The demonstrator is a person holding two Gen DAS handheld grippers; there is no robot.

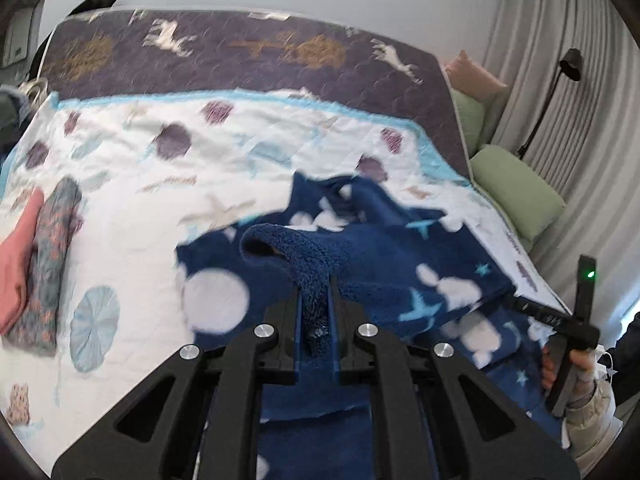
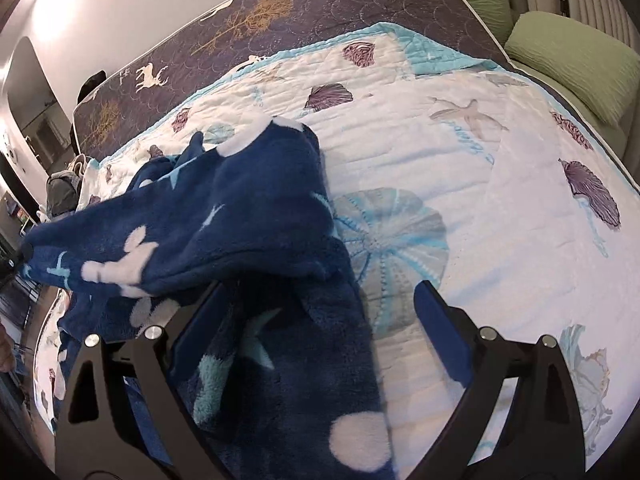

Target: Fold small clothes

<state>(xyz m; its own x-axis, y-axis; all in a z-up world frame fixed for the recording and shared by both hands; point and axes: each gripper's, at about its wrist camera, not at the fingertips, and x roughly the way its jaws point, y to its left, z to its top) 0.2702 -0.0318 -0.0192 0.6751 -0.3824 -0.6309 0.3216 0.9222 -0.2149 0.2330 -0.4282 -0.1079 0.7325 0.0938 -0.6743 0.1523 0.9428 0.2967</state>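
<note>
— Between the pads of the left gripper [image 1: 314, 300] there's a ridge of the navy fleece garment [image 1: 360, 256]. It's clenched tight on that fold, with the cloth bunched up and rising out of the jaws.

— And the other one?

— The right gripper [image 2: 316, 320] is released, jaws standing wide, holding nothing. The fleece drapes across its left finger and runs down between the two, but the pads aren't pressing on it.

— So what could go wrong, do you think?

— My guess is the left pinch has caught more than one layer. That ridge looks thick, so if it lifts further the whole garment may come up in a lump instead of one clean edge. The fleece is plush too; I'd expect it to cling to itself and drag.

— And the open one?

— If it closes where it is, it could grab the middle of the cloth, not a hem, and the fold would end up crooked.

— Where's the garment lying, then?

— Mostly on the white seashell quilt [image 2: 500, 208] on the bed, heaped in front of both grippers, part raised toward the left side of the right camera's view. Well off to the left, near the quilt's edge, a pink piece [image 1: 18, 256] and a patterned grey one [image 1: 52, 264] lie touching.
</note>
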